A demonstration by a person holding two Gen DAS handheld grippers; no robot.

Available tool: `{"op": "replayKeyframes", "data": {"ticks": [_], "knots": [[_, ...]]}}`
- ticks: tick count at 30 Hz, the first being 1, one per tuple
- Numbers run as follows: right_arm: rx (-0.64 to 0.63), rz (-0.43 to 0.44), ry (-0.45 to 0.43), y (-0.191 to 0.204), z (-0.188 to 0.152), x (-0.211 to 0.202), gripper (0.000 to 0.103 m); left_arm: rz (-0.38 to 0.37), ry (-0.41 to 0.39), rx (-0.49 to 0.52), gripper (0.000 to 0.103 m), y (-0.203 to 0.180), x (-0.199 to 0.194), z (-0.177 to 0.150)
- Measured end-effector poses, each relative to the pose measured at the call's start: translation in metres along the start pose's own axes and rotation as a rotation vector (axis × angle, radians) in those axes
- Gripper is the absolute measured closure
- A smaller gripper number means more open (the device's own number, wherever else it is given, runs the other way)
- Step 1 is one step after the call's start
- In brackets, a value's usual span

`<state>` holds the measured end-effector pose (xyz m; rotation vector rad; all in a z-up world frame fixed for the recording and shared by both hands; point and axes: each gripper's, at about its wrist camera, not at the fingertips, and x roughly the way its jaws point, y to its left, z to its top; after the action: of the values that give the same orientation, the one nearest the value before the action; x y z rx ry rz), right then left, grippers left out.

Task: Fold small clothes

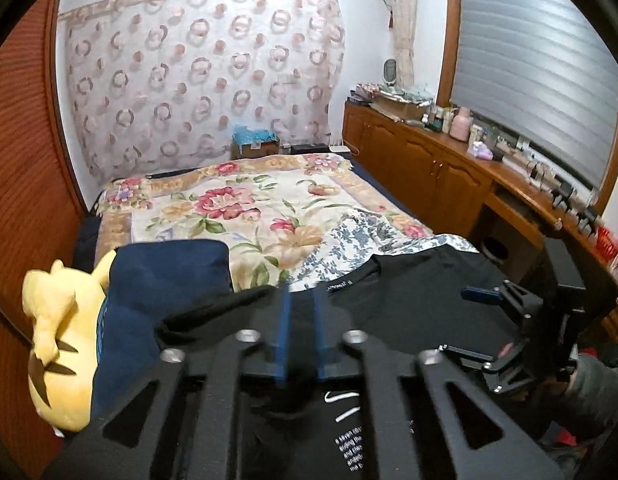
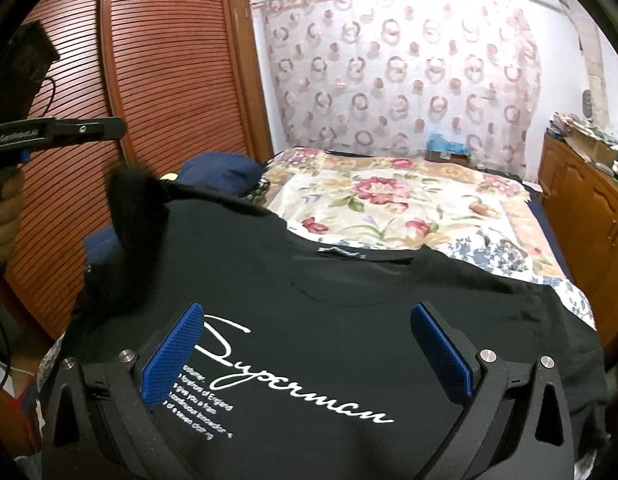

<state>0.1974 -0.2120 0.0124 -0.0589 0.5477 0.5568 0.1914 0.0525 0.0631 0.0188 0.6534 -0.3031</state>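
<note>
A black T-shirt [image 2: 349, 272] with white script print lies front up on the bed's near end. My right gripper [image 2: 307, 308] hovers over its chest, jaws open wide, nothing between the blue pads [image 2: 173, 352]. In the left wrist view the T-shirt [image 1: 409, 292] spreads below my left gripper [image 1: 301, 294], whose blue pads stand a narrow gap apart with no cloth pinched. From the right wrist view the left gripper [image 2: 109, 130] is raised at the far left, clear of the blurred left sleeve [image 2: 137, 208] bunched up below it. The right gripper [image 1: 473, 322] shows at the right.
A floral blanket [image 1: 249, 204] covers the bed, with a blue-and-white patterned cloth [image 1: 361, 240] under the shirt. A navy pillow [image 1: 165, 280] and a yellow plush toy [image 1: 57, 340] lie at the left. Louvered wardrobe doors [image 2: 169, 80] stand left, a cluttered wooden cabinet [image 1: 429, 160] right.
</note>
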Motion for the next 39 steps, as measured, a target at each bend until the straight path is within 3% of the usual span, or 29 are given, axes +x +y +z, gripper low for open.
{"op": "replayKeyframes", "data": {"ticks": [4,10,16,17,19,21,29,33,35,38,39], "knots": [[0.010,-0.003,0.013,0.006,-0.007,0.004,0.000,0.007,0.003,-0.012,0.066,0.006,0.002,-0.007],[0.017,0.027,0.046,0.016,-0.007,0.021,0.002,0.060,0.035,-0.027,0.059,0.021,0.007,-0.024],[-0.022,0.071,0.079,0.038,-0.004,0.041,0.005,0.127,0.066,-0.043,0.059,0.041,0.010,-0.049],[-0.029,0.077,0.084,0.041,-0.004,0.044,0.005,0.133,0.075,-0.047,0.055,0.045,0.014,-0.052],[-0.038,0.081,0.091,0.043,0.000,0.049,0.005,0.133,0.094,-0.058,0.031,0.053,0.020,-0.058],[-0.041,0.084,0.093,0.036,0.006,0.053,0.005,0.135,0.122,-0.063,0.028,0.059,0.028,-0.061],[-0.009,0.001,0.101,-0.006,0.003,0.033,0.005,0.206,0.184,-0.048,0.028,0.084,0.067,-0.058],[0.037,-0.062,0.104,-0.032,-0.004,0.018,0.005,0.183,0.157,-0.085,0.030,0.097,0.073,-0.050],[0.066,-0.092,0.100,-0.047,-0.008,0.010,0.005,0.170,0.141,-0.083,0.037,0.098,0.073,-0.046],[0.098,-0.127,0.096,-0.060,-0.015,0.000,0.005,0.147,0.139,-0.055,0.058,0.097,0.077,-0.042],[0.107,-0.138,0.096,-0.065,-0.017,-0.003,0.005,0.140,0.144,-0.045,0.071,0.096,0.079,-0.040]]}}
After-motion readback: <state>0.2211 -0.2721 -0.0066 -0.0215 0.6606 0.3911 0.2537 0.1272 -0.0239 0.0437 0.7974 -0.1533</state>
